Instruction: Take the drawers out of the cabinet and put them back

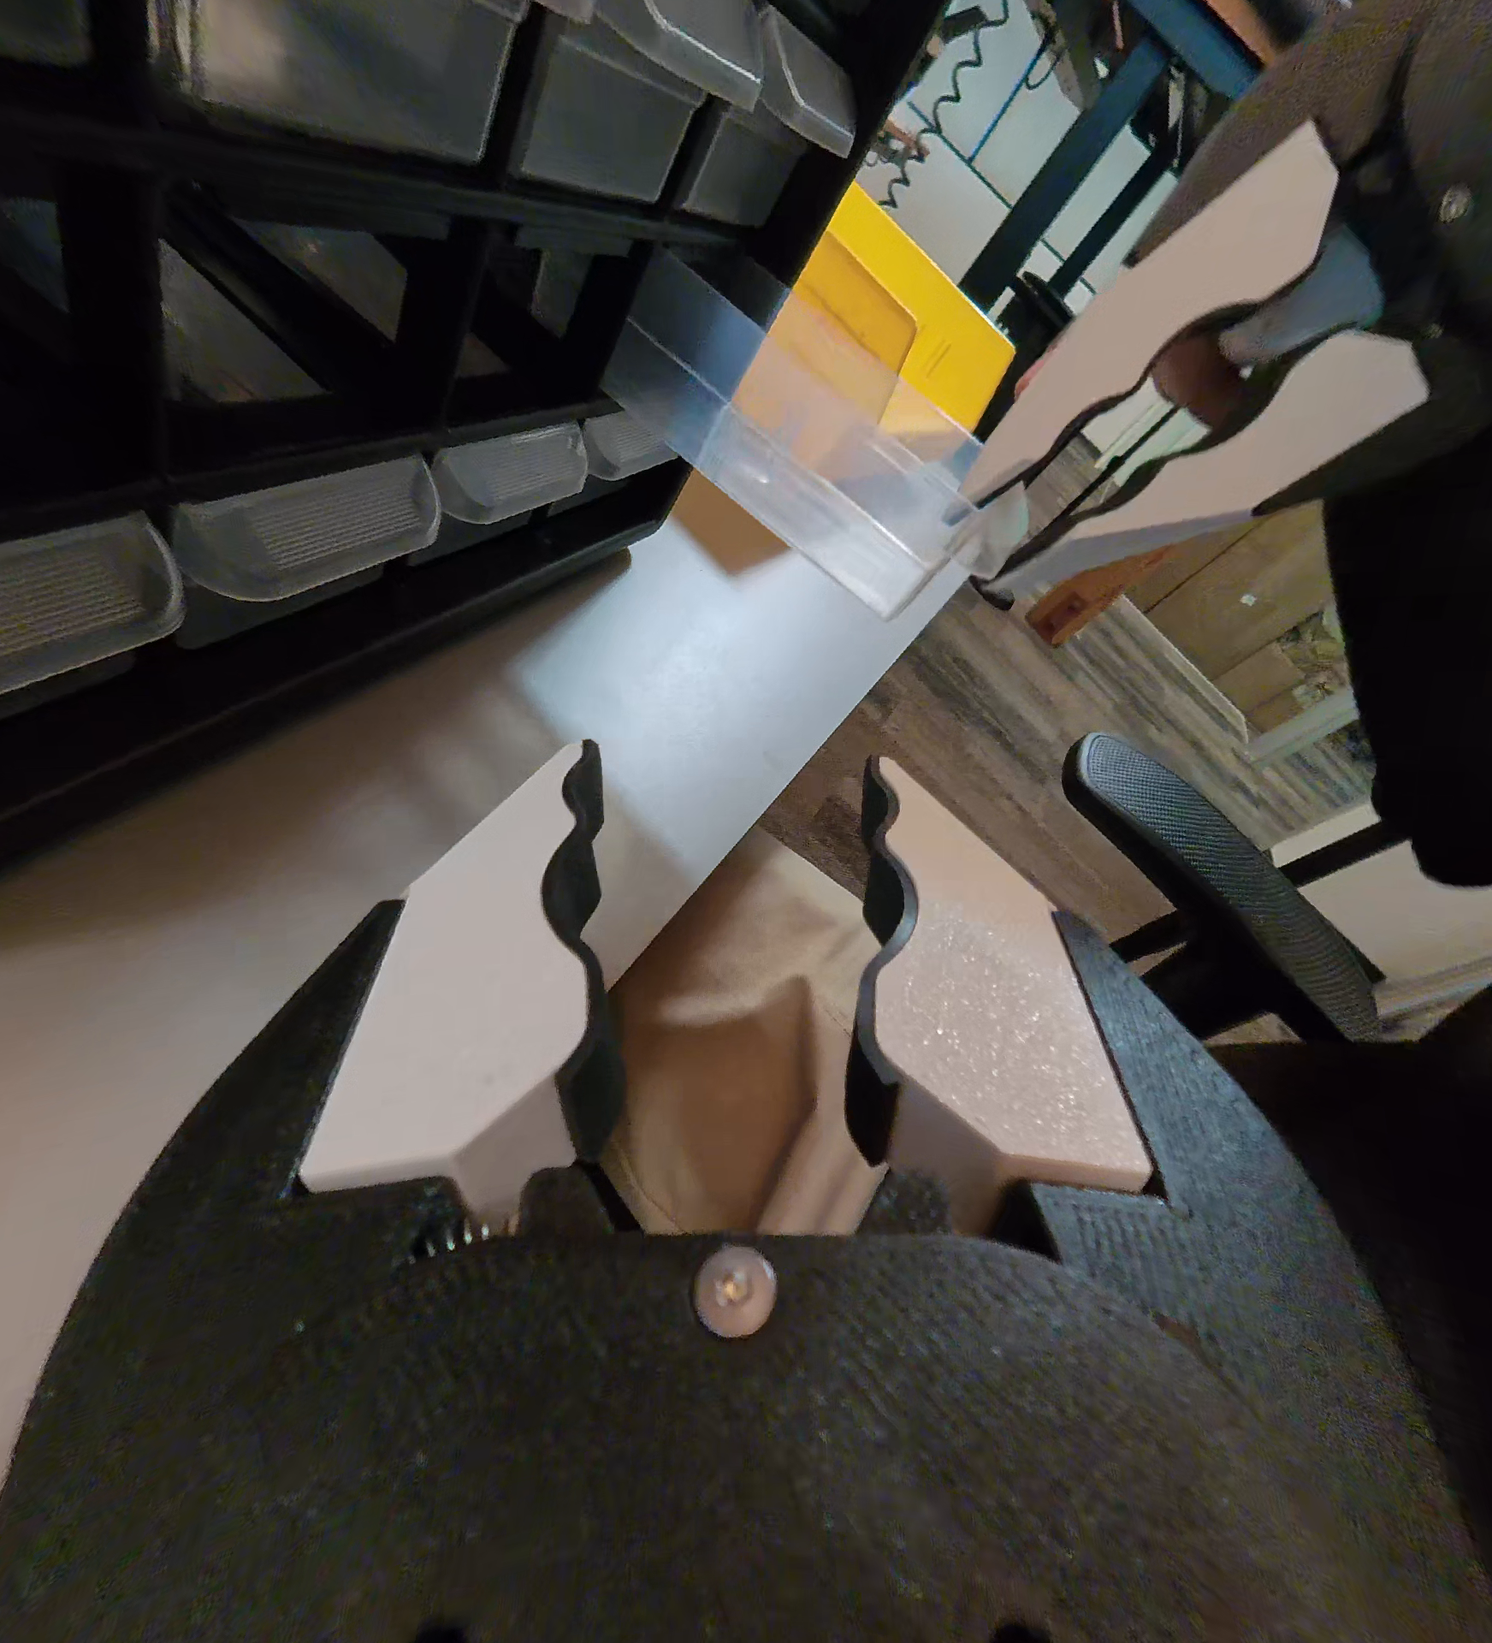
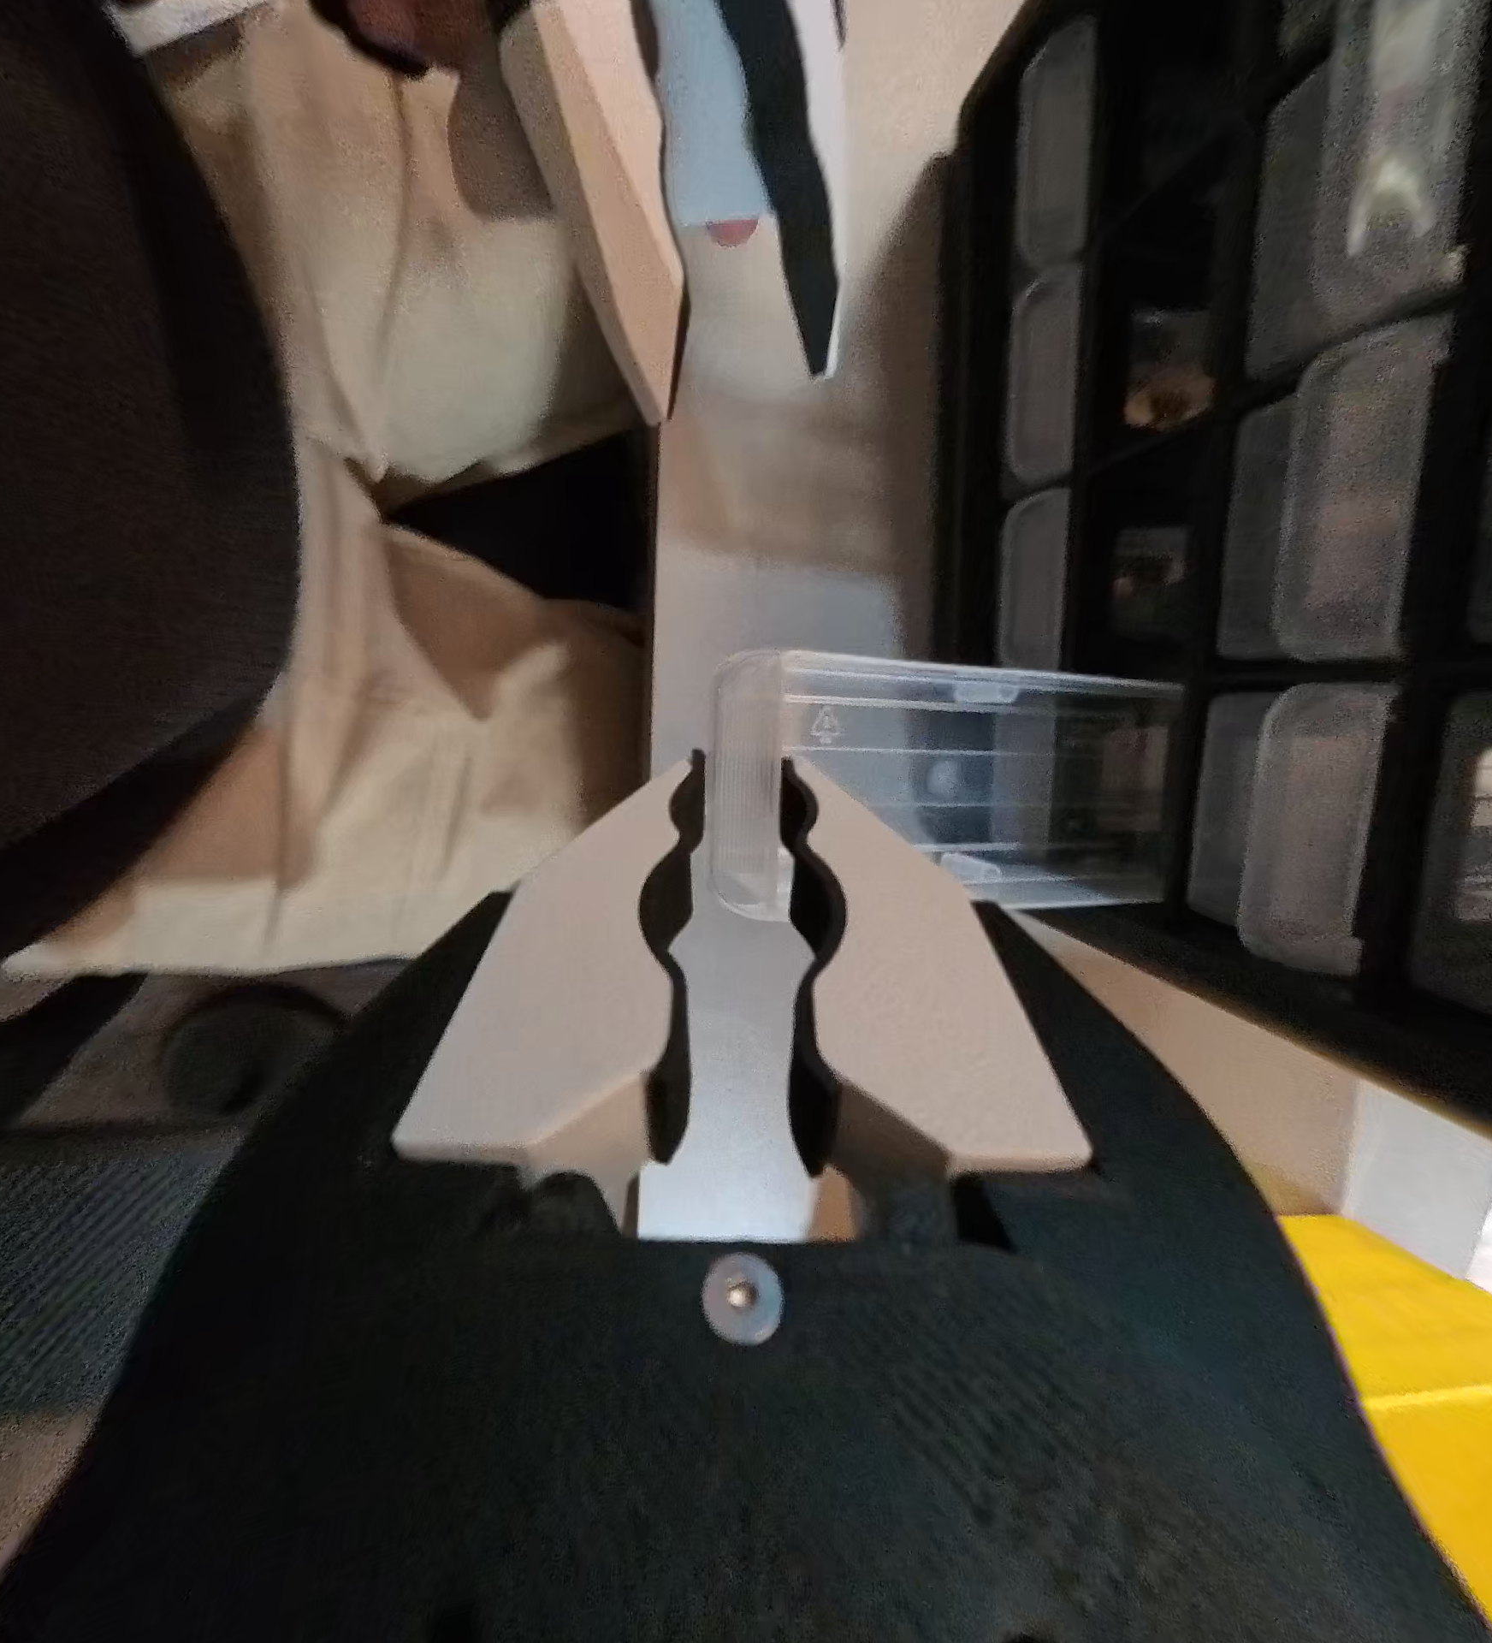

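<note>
A black cabinet point(image 1: 298, 267) with several clear plastic drawers stands on the pale table; it also shows in the right wrist view point(image 2: 1436, 676). One clear drawer point(image 1: 813, 462) sticks far out of its slot. My right gripper point(image 2: 742, 782) is shut on the handle of this clear drawer point(image 2: 973, 782); it shows far off in the left wrist view point(image 1: 991, 524) at the drawer's front. My left gripper point(image 1: 729, 773) is open and empty, over the table's edge in front of the cabinet.
Several cabinet slots point(image 1: 280, 311) near the pulled drawer are empty. A yellow bin point(image 1: 911, 329) stands beside the cabinet; it also shows in the right wrist view point(image 2: 1453, 1387). A black mesh office chair point(image 1: 1213, 880) stands by the table. A person in beige clothes point(image 2: 369, 711) sits close.
</note>
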Demonstrator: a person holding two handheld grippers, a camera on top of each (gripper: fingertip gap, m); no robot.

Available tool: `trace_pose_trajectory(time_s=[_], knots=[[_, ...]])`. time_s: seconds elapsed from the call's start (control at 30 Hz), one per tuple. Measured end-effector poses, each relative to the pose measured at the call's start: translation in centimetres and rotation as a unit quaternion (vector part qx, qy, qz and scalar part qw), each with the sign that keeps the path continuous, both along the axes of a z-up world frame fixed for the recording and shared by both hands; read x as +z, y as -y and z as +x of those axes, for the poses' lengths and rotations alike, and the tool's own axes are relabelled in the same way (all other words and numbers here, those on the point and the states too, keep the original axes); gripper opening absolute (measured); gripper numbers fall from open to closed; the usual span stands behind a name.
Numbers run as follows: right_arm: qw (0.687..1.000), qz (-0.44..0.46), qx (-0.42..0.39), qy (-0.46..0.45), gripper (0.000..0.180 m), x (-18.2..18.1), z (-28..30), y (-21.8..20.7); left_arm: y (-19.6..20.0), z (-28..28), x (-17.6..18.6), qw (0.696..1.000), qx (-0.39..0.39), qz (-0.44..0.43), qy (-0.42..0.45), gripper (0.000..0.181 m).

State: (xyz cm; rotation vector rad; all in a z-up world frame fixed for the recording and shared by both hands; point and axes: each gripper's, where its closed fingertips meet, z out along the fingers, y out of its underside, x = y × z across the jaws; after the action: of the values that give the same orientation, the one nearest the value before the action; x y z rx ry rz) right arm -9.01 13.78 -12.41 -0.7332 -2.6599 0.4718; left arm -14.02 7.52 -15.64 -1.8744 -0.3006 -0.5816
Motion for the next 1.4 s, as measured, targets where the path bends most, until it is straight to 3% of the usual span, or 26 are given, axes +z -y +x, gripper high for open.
trace_pose_trajectory(time_s=[0.03,0.33,0.57,0.87,1.17,1.4], knots=[[1.0,0.002,0.004,0.027,0.014,0.0,0.3,-0.2,0.1,0.0,0.1,1.0,0.0,0.001,-0.002,0.056],[0.986,-0.105,0.02,0.127,0.011,-0.3,1.5,0.5,0.7,-0.9,0.4,1.0,0.011,0.008,0.01,0.056],[0.99,-0.087,0.012,0.114,0.012,-2.0,3.2,1.2,0.7,-1.0,0.3,1.0,0.01,0.008,0.01,0.056],[0.983,-0.151,0.024,0.101,0.011,0.9,3.2,1.6,0.5,-0.8,0.0,1.0,0.01,0.003,0.012,0.056],[0.968,-0.201,0.039,0.144,0.012,2.7,3.1,1.5,0.5,-0.9,-0.2,1.0,0.012,0.002,0.01,0.056],[0.937,-0.267,0.066,0.218,0.013,5.8,2.0,1.6,0.4,-0.7,-0.1,1.0,0.008,0.001,0.01,0.056]])
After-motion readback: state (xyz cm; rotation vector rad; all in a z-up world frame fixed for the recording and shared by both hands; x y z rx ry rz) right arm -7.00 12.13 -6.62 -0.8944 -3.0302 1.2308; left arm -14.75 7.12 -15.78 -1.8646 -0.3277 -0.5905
